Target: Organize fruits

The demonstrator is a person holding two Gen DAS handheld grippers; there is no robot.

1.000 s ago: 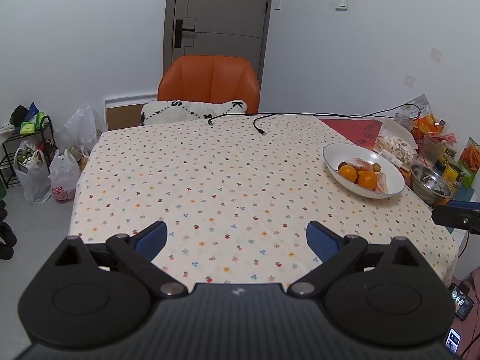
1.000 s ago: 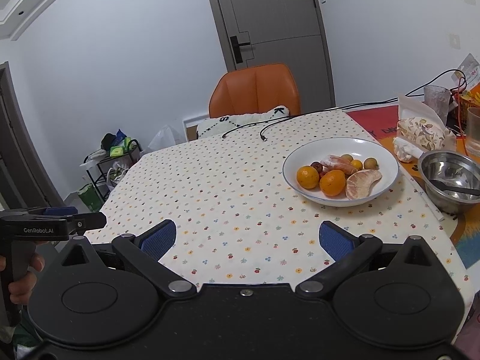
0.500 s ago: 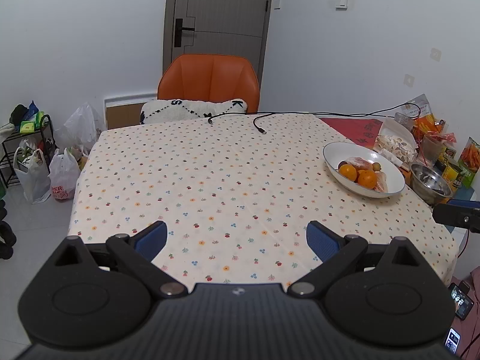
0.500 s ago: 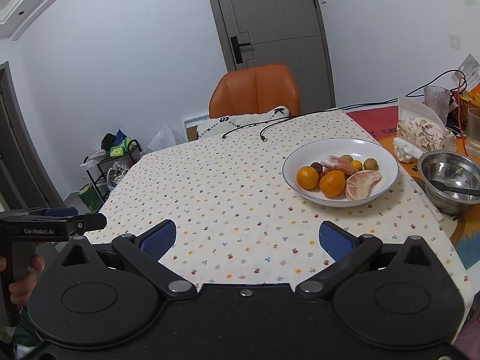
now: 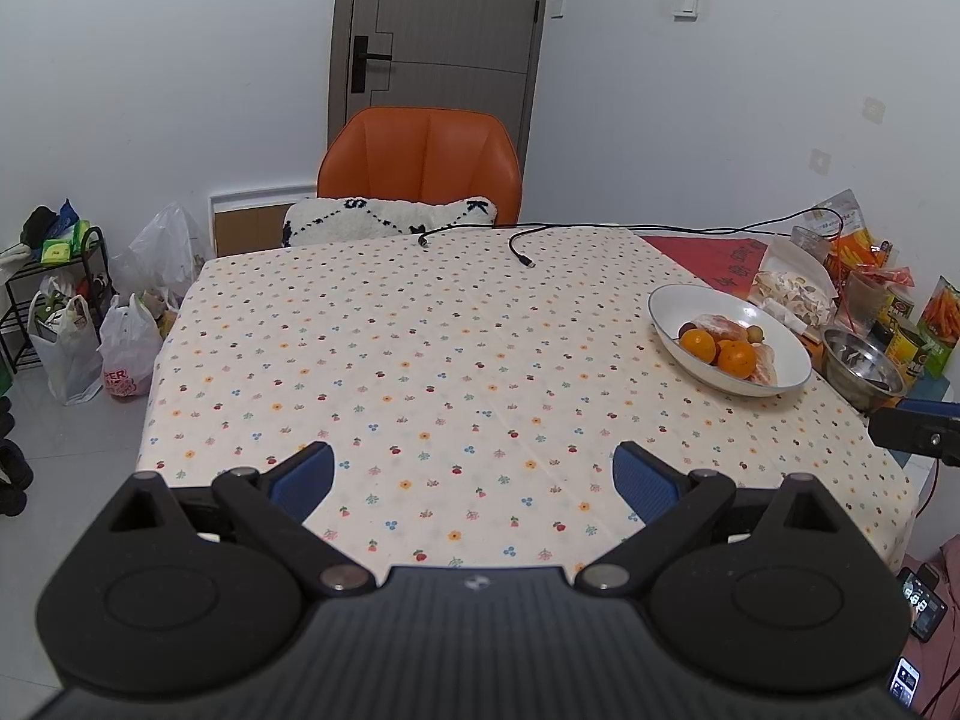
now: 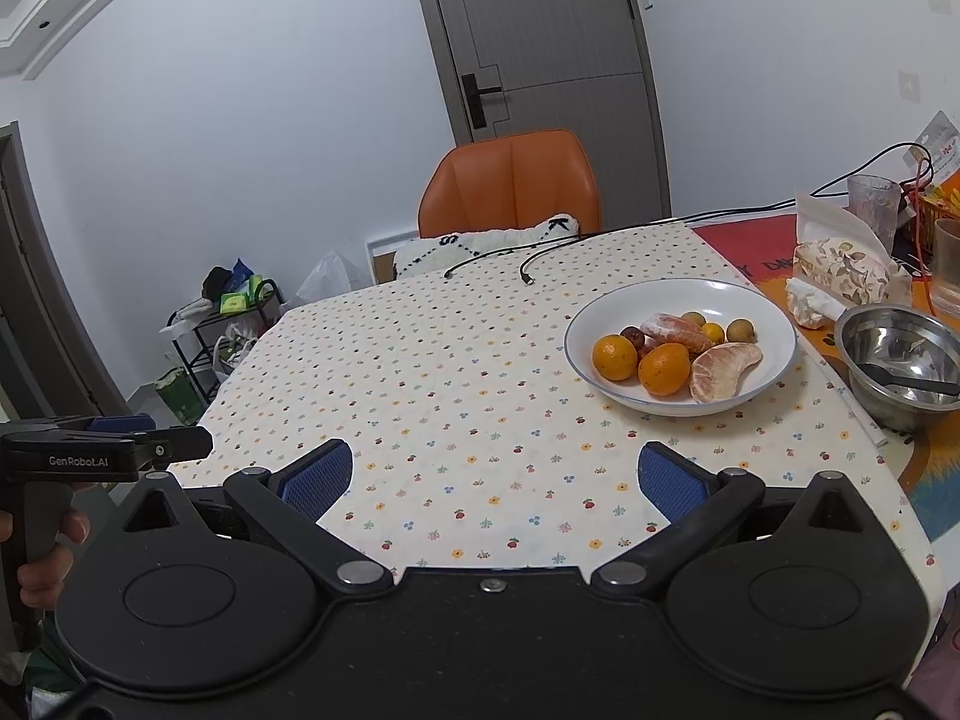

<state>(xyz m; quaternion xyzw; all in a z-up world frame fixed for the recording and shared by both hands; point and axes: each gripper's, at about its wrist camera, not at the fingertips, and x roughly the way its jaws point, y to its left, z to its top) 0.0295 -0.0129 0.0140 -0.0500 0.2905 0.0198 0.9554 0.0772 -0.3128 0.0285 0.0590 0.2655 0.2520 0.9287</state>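
A white bowl (image 6: pixel 774 315) (image 5: pixel 675 303) stands at the right of the flower-print table. It holds two oranges (image 6: pixel 614 357) (image 5: pixel 698 343), peeled citrus segments (image 6: pixel 723 371) and several small round fruits (image 6: pixel 740 330). My right gripper (image 6: pixel 489 477) is open above the table's near edge, the bowl ahead and to its right. My left gripper (image 5: pixel 474 477) is open too, over the near middle of the table, far left of the bowl. Nothing sits between either pair of blue pads (image 6: pixel 315 474).
A steel bowl (image 6: pixel 900 360) with a spoon, a tissue pack (image 6: pixel 840 270), glasses and snack packets (image 5: pixel 936 324) crowd the table's right side. Black cables (image 5: pixel 522 243) lie at the far edge. An orange chair (image 5: pixel 420 168) with a cushion stands behind. Bags (image 5: pixel 120 354) and a rack (image 5: pixel 36 276) are on the floor at left.
The left view has shifted slightly, with the bowl sitting a little lower and further right. The right view has hardly changed. Both grippers stay open.
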